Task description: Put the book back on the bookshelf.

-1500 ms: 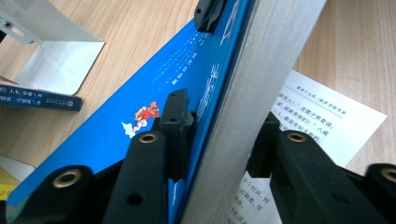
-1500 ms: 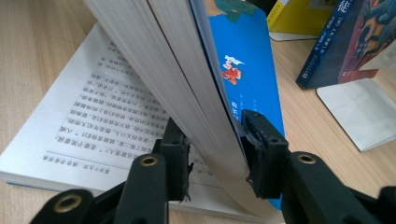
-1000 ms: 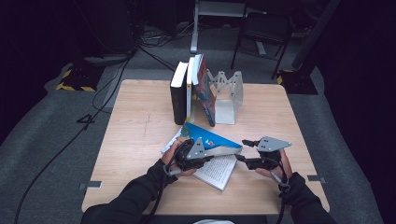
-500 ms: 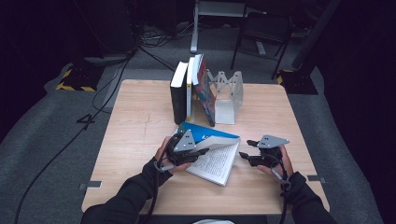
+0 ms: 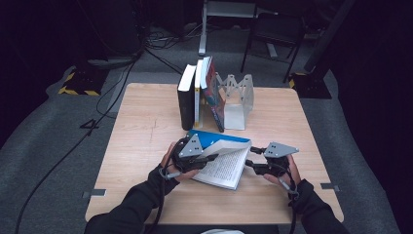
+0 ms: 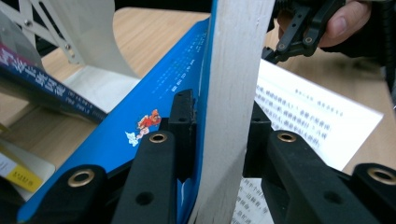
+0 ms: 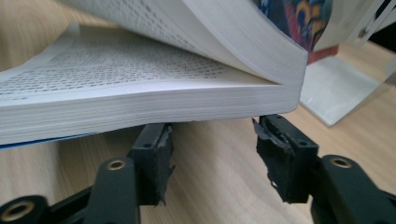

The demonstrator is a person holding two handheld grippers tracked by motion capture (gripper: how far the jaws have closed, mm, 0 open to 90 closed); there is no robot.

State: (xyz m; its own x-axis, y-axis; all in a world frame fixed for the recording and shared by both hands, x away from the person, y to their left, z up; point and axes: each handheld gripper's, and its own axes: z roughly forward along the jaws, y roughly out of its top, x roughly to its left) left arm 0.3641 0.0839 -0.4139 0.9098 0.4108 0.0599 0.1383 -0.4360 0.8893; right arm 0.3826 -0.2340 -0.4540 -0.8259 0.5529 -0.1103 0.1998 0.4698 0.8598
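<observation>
Wooden table [image 5: 146,126]: open book [image 5: 221,168], upright books [image 5: 197,95], bookend [image 5: 236,100].

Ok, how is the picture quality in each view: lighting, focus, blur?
High view: table evenly lit, surroundings dark, image soft, page print unreadable. Left gripper view: the left gripper jaws and blue book cover sharp, the other hand beyond soft. Right gripper view: page edges fairly sharp, the right gripper jaws close and slightly soft, background blurred.
</observation>
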